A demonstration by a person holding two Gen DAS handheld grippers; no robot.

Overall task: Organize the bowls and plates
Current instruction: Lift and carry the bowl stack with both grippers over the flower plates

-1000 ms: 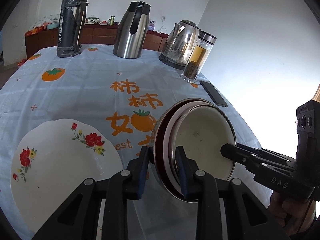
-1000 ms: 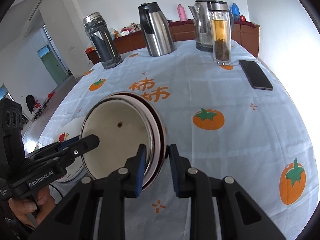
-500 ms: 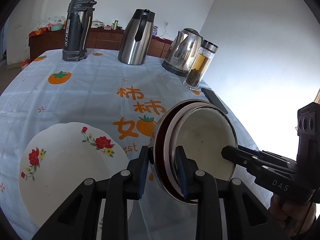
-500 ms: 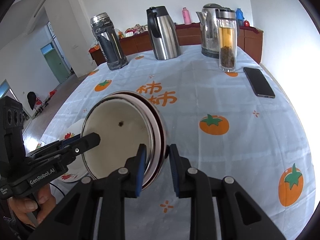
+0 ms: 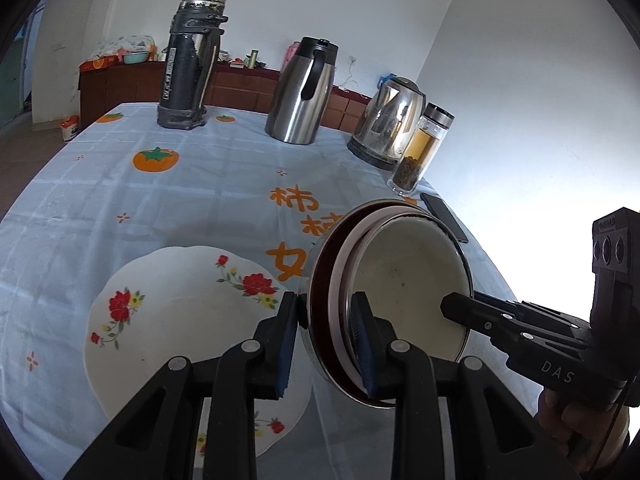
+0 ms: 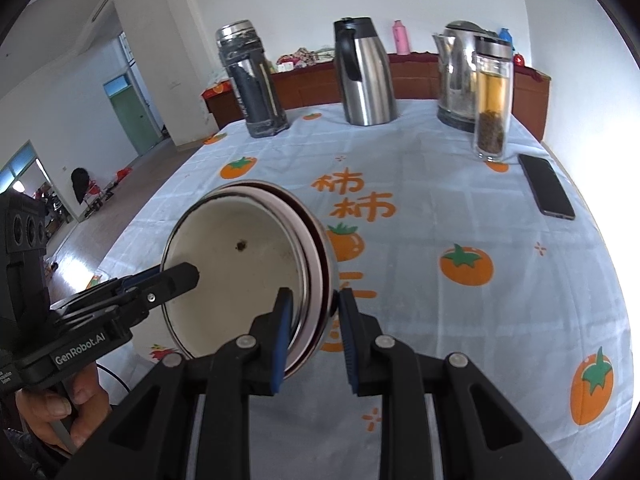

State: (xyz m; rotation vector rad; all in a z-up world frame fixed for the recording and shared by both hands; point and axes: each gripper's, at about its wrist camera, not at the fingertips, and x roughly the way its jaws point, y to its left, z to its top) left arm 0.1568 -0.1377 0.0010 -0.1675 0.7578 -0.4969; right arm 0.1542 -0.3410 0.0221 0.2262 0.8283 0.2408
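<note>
Two grippers clamped on one stack of nested bowls [image 5: 404, 280], held tilted above the table [image 5: 120, 200], clear of the cloth. Left gripper [image 5: 326, 338] pinching the stack's near rim: one blue pad outside against the steel wall, the other inside over the cream bowl. Right gripper [image 6: 314, 338] gripping the opposite rim the same way, one pad inside, one outside. Seen from the left wrist as a black arm [image 5: 520, 328] reaching in from the right edge, with a hand [image 5: 576, 416] below it. Seen from the right wrist, the left tool entering from the left edge, fingertip [image 6: 180, 278] over the cream interior.

Stack made of a steel outer bowl, a dark red one inside it, then a cream enamel one with a dark speck near its centre; possibly a fourth, pinkish rim between red and cream, hard to separate in the fisheye blur.

Just left of the stack and lower, lying flat on the cloth: a white plate [image 5: 172, 320] with red flowers, its right edge partly hidden behind the left fingers.

Farther back, well apart from the bowls: a black flask [image 5: 192, 60], a steel jug [image 5: 304, 92], an electric kettle [image 5: 388, 124], a glass tea bottle [image 5: 420, 148] and a dark phone [image 6: 546, 186] near the table's right edge.
</note>
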